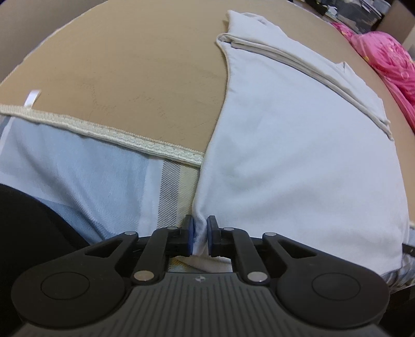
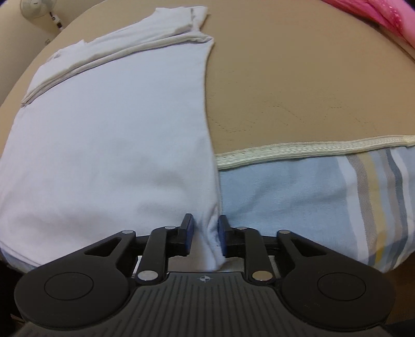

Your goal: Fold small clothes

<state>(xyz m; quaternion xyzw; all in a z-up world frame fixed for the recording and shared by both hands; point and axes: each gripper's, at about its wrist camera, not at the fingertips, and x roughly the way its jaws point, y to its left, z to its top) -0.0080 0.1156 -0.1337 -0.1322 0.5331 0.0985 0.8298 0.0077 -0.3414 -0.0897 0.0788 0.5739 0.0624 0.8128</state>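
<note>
A white garment (image 1: 298,145) lies flat on a tan mat (image 1: 129,77), its far part folded over in a band (image 1: 298,59). Its near end hangs over the mat's braided edge. My left gripper (image 1: 200,234) is shut on the garment's near left corner. In the right wrist view the same white garment (image 2: 111,134) fills the left half, with its folded band (image 2: 116,55) at the far end. My right gripper (image 2: 205,233) is shut on the garment's near right corner, with bunched cloth between the blue pads.
The tan mat (image 2: 298,77) has a cream braided border (image 1: 109,134) over a light blue striped sheet (image 2: 298,189). A pink patterned cloth (image 1: 384,54) lies at the far right edge, also in the right wrist view (image 2: 376,13). A fan (image 2: 39,9) stands beyond the mat.
</note>
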